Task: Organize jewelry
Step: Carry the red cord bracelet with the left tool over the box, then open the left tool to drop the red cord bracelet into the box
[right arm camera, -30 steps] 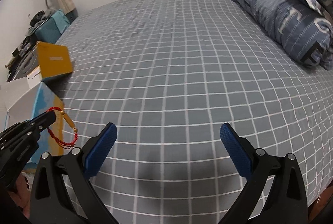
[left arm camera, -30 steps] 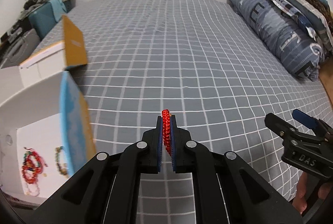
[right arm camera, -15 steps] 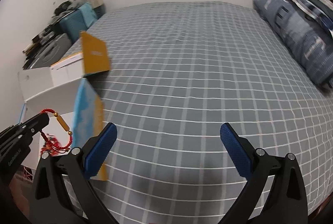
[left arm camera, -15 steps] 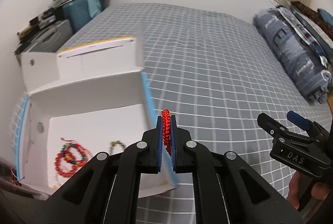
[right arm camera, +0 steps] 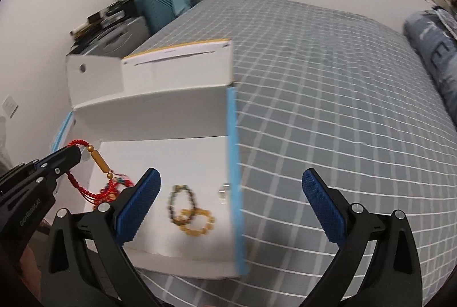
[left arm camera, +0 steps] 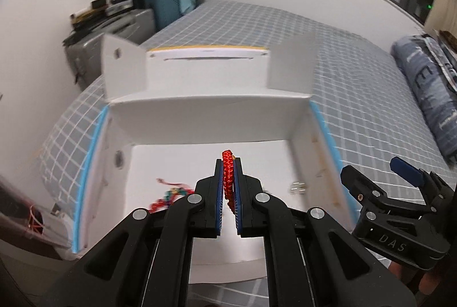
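Red bracelet (left arm camera: 228, 178) above white box (left arm camera: 205, 110) on checked bed (right arm camera: 328, 84).

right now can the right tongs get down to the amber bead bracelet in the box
Probably yes. The right tongs are open and empty, the white box has its lid folded back, and the amber bead bracelet lies bare on the floor just inside the blue-edged wall.

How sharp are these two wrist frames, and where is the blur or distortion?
Left wrist view: left gripper and red bracelet sharp, white box and bed motion-smeared. Right wrist view: right gripper crisp, beaded bracelets in the box blurred. Both show fisheye bending and dark corners.
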Action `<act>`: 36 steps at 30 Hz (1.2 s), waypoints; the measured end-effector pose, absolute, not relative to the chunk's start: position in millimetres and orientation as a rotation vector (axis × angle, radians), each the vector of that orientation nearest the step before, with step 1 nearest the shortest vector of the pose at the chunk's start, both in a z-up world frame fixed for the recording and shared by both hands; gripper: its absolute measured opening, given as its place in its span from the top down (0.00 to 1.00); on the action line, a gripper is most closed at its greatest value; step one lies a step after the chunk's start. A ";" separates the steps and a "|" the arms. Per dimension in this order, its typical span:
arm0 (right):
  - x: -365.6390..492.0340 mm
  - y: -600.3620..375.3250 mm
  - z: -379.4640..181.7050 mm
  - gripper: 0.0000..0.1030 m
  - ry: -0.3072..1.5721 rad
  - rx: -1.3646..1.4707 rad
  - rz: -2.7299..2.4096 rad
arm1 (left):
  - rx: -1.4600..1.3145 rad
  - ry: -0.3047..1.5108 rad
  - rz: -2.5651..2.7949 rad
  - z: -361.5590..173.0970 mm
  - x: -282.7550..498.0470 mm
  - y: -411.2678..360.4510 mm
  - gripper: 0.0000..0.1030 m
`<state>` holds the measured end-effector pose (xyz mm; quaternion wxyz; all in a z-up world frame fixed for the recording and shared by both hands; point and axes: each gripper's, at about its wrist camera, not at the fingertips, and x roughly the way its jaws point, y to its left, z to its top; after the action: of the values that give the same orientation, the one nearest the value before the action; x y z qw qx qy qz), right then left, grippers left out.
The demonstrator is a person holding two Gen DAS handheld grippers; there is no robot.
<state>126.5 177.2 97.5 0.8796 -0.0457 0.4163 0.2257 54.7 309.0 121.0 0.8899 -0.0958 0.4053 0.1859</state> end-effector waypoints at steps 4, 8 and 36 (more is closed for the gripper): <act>116.5 213.9 91.0 0.07 0.860 -0.129 0.516 | -0.219 0.862 0.430 109.2 46.9 333.9 0.94; 111.9 238.4 81.9 0.08 0.865 -0.154 0.538 | -0.229 0.883 0.460 95.7 43.3 353.5 0.94; 121.4 274.5 52.8 0.07 0.917 -0.205 0.549 | -0.261 0.913 0.527 68.5 43.9 397.1 0.35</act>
<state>121.4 274.5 52.8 0.8555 -0.0975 0.4363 0.2611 43.9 397.1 68.5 0.8561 -0.1240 0.4346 0.2506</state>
